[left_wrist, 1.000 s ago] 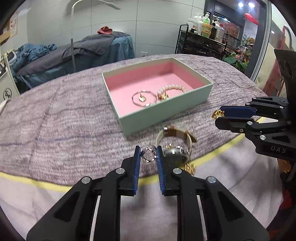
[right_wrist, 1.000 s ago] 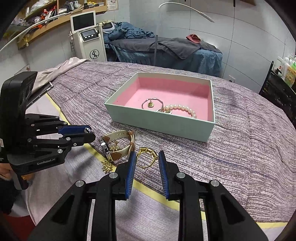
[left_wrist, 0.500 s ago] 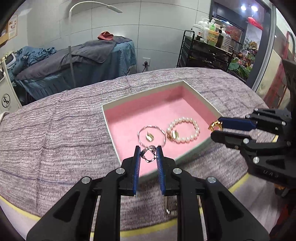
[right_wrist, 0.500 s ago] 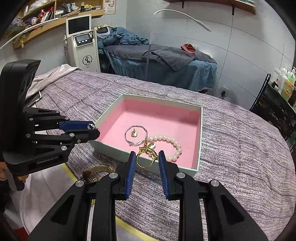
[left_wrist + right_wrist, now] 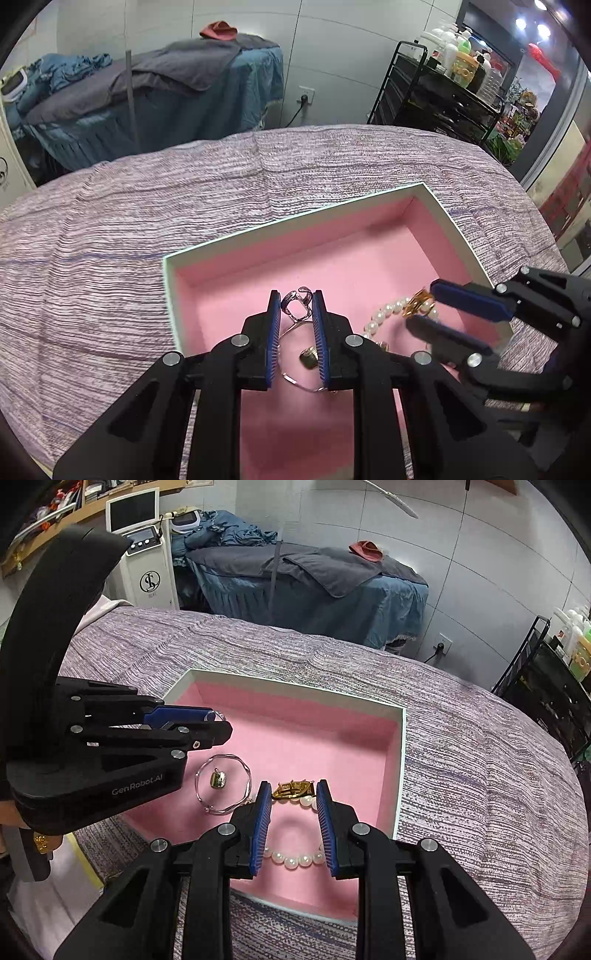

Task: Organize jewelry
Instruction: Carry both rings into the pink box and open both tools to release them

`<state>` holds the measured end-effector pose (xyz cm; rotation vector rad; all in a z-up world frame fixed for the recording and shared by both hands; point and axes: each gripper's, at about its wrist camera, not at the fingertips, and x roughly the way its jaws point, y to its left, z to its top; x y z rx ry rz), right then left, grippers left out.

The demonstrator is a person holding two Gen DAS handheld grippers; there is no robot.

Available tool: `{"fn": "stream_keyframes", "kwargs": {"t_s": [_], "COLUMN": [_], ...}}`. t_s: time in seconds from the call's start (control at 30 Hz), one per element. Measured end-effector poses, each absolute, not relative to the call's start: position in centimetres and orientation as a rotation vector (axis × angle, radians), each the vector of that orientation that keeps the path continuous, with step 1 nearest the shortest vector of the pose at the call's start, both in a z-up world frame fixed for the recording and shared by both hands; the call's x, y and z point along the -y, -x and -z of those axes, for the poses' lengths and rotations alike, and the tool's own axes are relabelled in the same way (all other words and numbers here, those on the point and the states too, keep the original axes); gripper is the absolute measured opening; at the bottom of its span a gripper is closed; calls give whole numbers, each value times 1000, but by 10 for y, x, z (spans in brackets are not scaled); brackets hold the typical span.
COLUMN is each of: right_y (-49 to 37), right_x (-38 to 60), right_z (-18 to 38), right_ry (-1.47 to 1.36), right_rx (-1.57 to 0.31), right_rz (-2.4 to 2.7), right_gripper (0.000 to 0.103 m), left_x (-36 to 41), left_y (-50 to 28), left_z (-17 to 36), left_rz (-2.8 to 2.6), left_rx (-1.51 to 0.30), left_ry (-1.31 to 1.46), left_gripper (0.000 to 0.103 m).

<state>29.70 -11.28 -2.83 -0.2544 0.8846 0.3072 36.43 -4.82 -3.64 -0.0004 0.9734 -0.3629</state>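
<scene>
A pale green box with a pink lining (image 5: pixel 354 258) (image 5: pixel 295 746) sits on the purple cloth. My left gripper (image 5: pixel 296 306) is shut on a silver ring (image 5: pixel 295 304) and holds it over the box's left half; it also shows in the right wrist view (image 5: pixel 218 716). My right gripper (image 5: pixel 291 792) is shut on a gold ring (image 5: pixel 293 788) and holds it above the pearl bracelet (image 5: pixel 295 860) in the box. In the left wrist view the right gripper (image 5: pixel 424 304) comes in from the right. A silver bangle with a charm (image 5: pixel 221 786) lies in the box beside the pearls.
The purple knitted cloth (image 5: pixel 147 206) covers the round table. A black trolley with bottles (image 5: pixel 443 81) stands behind on the right. A massage bed with blue and grey covers (image 5: pixel 314 579) stands at the back. A white machine (image 5: pixel 147 554) stands at the back left.
Both grippers have moved forward and down from the table's front edge to over the box, each still holding its ring. The watch near the edge has dropped out of view.
</scene>
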Motion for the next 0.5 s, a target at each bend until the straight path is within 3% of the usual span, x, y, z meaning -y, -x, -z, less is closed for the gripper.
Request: {"fn": "stream_keyframes", "kwargs": {"t_s": [0.5], "right_y": [-307], "right_x": [103], "right_z": [45], "right_ry": [313], "right_rx": [-909], "right_rz": [-298], "right_gripper": [24], "left_x": [68], "left_y": [-381], "left_z": [53], "left_rz": [351], "left_rx": [-1026], "left_ry": [-20], "left_gripper": [18]}}
